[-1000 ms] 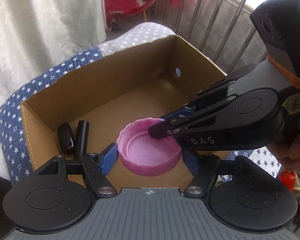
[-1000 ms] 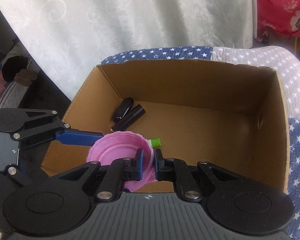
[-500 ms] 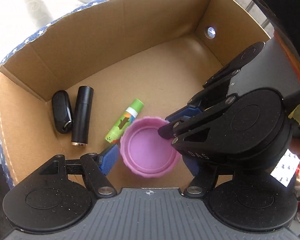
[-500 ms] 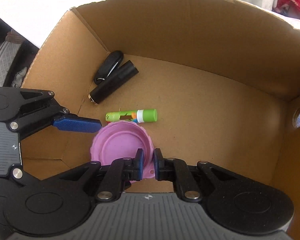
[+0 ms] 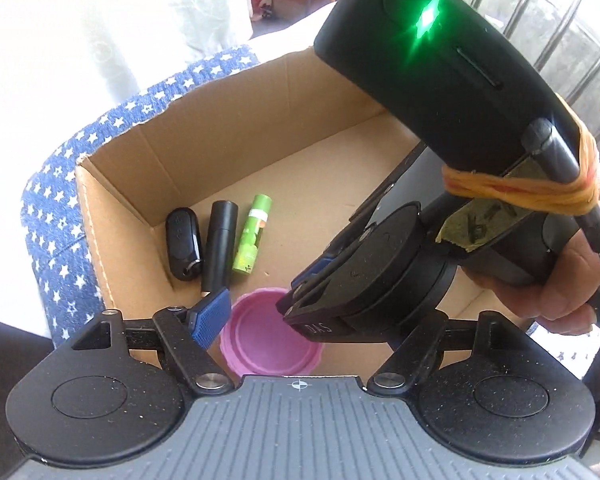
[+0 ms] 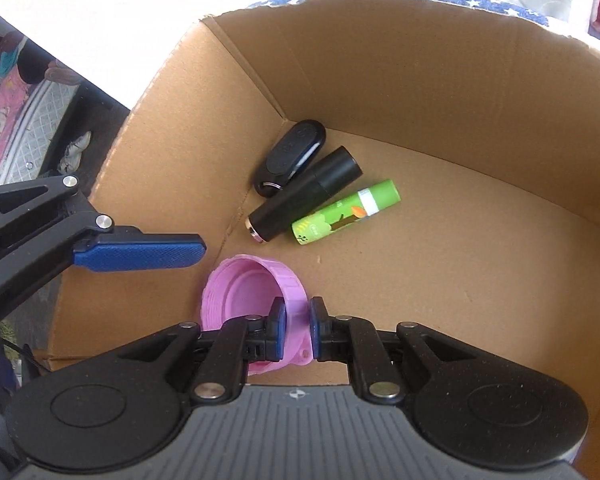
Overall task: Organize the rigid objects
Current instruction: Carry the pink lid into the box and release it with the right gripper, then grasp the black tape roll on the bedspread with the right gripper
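Sitting low inside the cardboard box (image 6: 480, 92), near its front left corner, a pink lid (image 6: 244, 292) is the thing you are placing. It is a round, shallow screw cap of matte plastic, ribbed around the outside, with its hollow side facing up and tilted slightly.

Your right gripper (image 6: 298, 320) is clamped on the lid's near rim, one blue pad inside the wall and one outside, so the lid hangs directly ahead of those fingers. Your left gripper (image 5: 320, 316) brackets the lid from the other side and its jaws are opening; the ridged blue pad (image 5: 212, 312) you can see stands just beside the lid's edge, apparently clear of it, and the other pad is hidden behind the right gripper. The right hand is therefore the one carrying the lid, and whether the lid already rests on the box floor cannot be told.

Beyond the lid, three smooth, hard objects lie side by side with their long axes parallel, against the far left corner: a black key fob (image 6: 292, 156), a black tube (image 6: 304, 194) with a metallic end, and a green stick (image 6: 346, 212) with a printed label.

A blue cloth (image 5: 56, 208) with white stars lies under the box.
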Tool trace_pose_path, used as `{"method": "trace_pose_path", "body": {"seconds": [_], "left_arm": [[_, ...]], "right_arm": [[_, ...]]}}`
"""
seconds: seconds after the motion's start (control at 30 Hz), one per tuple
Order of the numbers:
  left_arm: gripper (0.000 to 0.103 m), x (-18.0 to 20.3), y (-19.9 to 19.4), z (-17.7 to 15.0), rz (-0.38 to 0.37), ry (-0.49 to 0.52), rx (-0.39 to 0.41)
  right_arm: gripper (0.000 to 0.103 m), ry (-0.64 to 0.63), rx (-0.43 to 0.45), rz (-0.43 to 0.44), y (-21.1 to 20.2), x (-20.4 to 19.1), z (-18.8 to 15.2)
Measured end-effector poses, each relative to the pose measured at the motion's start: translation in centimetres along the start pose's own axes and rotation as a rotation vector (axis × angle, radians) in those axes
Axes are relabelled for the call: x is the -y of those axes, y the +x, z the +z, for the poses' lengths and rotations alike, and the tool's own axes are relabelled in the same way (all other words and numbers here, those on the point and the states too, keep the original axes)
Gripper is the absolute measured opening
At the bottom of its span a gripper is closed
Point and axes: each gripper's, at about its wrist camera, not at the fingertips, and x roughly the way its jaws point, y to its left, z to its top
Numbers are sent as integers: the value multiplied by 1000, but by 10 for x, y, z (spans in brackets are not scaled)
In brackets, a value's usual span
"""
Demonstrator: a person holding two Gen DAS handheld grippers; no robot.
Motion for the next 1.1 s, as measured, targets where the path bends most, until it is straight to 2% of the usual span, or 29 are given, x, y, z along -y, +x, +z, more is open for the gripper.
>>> {"method": "trace_pose_path", "body": {"seconds": [0.07, 0.13, 0.2, 0.4, 0.53, 0.7, 0.8, 0.9, 1.0, 1.1], "left_arm": [[78, -2, -4, 2, 5, -4, 8], [78, -3, -3, 4, 6, -10, 23], [78, -3, -9, 2, 3, -16, 47], [78, -2, -55, -11, -51, -69, 171], [79, 3, -97, -36, -65, -92, 304], [83, 21, -131, -83, -18, -79, 432], [88, 32, -139, -118, -10, -79, 483], [92, 40, -134, -147, -19, -81, 494], [92, 47, -125, -173, -20, -109, 491], [92, 52, -114, -198, -33, -119, 507]], "right_arm": [[20, 17, 43, 34, -10, 1, 0], [34, 31, 84, 42, -23, 2, -1], [43, 33, 126, 42, -38, 4, -6], [46, 82, 283, 56, -98, 9, -40], [50, 100, 452, 64, -148, 7, -94], [52, 121, 675, 73, -191, -3, -183], [58, 128, 796, 75, -192, -13, -235], [59, 151, 854, 133, -173, -20, -276], [59, 190, 843, 132, -145, -26, -297], [59, 218, 788, 112, -114, -34, -307]]}}
